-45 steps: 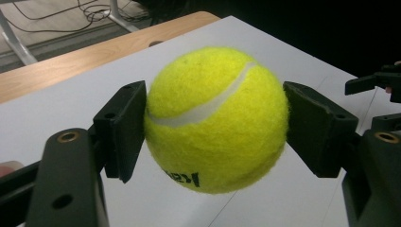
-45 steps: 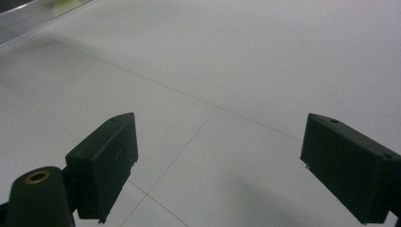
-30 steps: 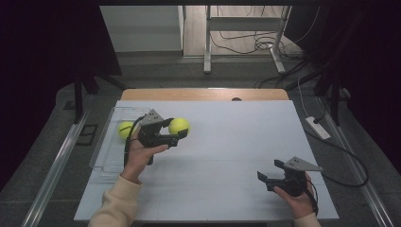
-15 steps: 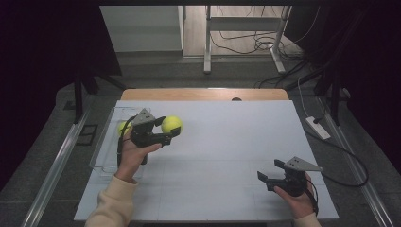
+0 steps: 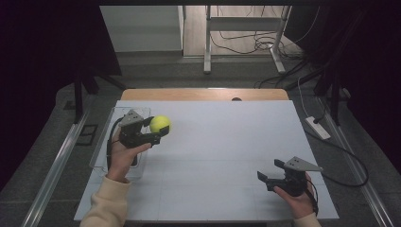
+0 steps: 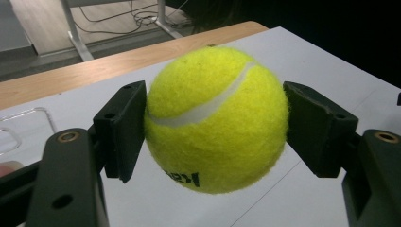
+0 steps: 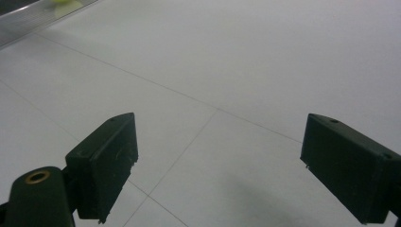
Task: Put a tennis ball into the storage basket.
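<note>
Clear plastic tray [image 5: 101, 142] sits at the left edge of the white table [image 5: 227, 142]; the left hand [image 5: 120, 158] and its gripper cover much of it in the high view, so its contents cannot be read there. In the right gripper view a blurred strip of the tray's clear wall [image 7: 33, 16] shows at the top left, with a patch of yellow-green just behind it; too blurred to say what that is. In the left gripper view a rounded clear corner of the tray [image 6: 28, 125] lies on the table at the left, nothing visible in that part. Tennis ball [image 5: 160, 124]: bright yellow-green felt, fuzzy nap, one curved white seam across its upper face, dark printed lettering low on the side, seen upside down in the left gripper view [image 6: 215, 118]. Left gripper [image 5: 158, 130] is clamped on the ball, one black pad pressed on each side. Ball is held above the table, just beside the tray's right wall. Right gripper [image 5: 269, 172] sits at the near right of the table, well apart from the ball, jaws spread wide with only bare white surface between them in its own view [image 7: 217, 161].
</note>
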A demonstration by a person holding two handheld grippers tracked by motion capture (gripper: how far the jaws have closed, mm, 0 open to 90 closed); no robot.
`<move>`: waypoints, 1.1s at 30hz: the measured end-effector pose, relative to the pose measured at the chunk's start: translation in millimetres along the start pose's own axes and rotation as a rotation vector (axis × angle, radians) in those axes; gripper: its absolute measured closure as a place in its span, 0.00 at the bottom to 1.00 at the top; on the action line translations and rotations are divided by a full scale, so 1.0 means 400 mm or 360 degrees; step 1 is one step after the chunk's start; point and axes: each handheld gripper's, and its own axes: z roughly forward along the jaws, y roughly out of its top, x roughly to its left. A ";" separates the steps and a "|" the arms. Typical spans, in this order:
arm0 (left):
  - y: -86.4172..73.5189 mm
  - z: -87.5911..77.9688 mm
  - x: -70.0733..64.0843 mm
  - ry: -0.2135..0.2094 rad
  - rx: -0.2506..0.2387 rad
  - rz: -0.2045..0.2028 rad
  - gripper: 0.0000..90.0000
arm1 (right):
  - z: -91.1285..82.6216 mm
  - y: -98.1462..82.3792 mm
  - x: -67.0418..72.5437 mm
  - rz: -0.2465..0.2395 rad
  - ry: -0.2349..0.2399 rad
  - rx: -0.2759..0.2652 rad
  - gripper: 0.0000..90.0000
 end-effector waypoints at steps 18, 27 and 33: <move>-0.020 -0.040 0.046 0.0109 0.0003 -0.0065 0.31 | -0.002 0.000 -0.002 0.0007 -0.0004 0.0002 0.13; -0.026 -0.059 0.058 0.0144 -0.0002 -0.0087 0.31 | -0.003 -0.001 -0.003 0.0009 -0.0001 -0.0005 0.13; -0.032 -0.077 0.065 0.0172 -0.0005 -0.0102 0.31 | -0.003 -0.001 -0.003 0.0007 -0.0004 -0.0006 0.13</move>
